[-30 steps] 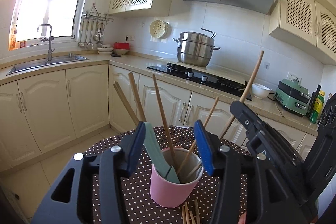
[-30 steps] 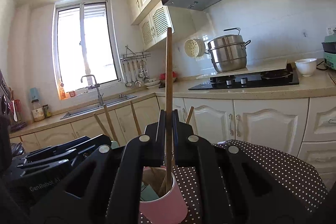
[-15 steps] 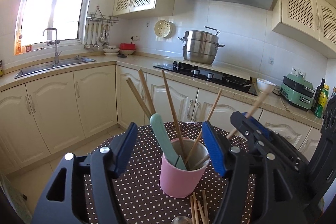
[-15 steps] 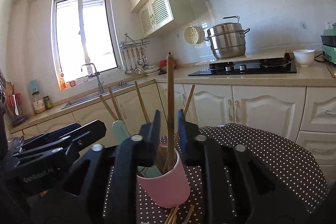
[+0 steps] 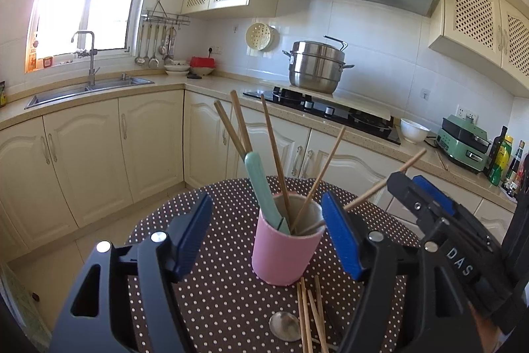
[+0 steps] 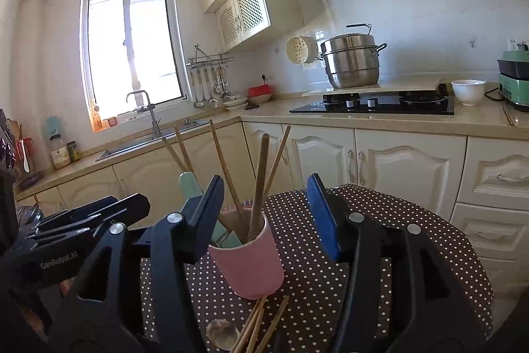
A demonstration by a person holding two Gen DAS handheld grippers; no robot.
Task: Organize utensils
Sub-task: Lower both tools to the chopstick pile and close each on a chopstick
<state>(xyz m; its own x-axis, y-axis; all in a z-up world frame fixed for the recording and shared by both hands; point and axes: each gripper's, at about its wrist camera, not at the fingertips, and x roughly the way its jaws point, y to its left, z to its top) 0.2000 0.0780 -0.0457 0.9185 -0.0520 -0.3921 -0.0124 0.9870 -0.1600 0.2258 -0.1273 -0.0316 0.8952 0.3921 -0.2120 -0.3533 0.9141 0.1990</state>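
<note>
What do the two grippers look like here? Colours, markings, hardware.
Both match: black plastic frames with cut-out openings, silver round pivot bolts, blue pads lining the fingers. The left gripper body reads "GenRobot.AI"; the right gripper body reads "DAS". No cables or sleeves visible.

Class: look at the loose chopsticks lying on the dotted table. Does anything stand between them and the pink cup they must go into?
Nothing visible does. The loose chopsticks lie on the dotted table just in front of the pink cup, their tips at its base. A spoon lies beside them, not between. Both claws, left and right, are open.

One cup (image 5: 284,248) — five upright chopsticks (image 5: 276,154), one spoon (image 5: 285,325).
</note>
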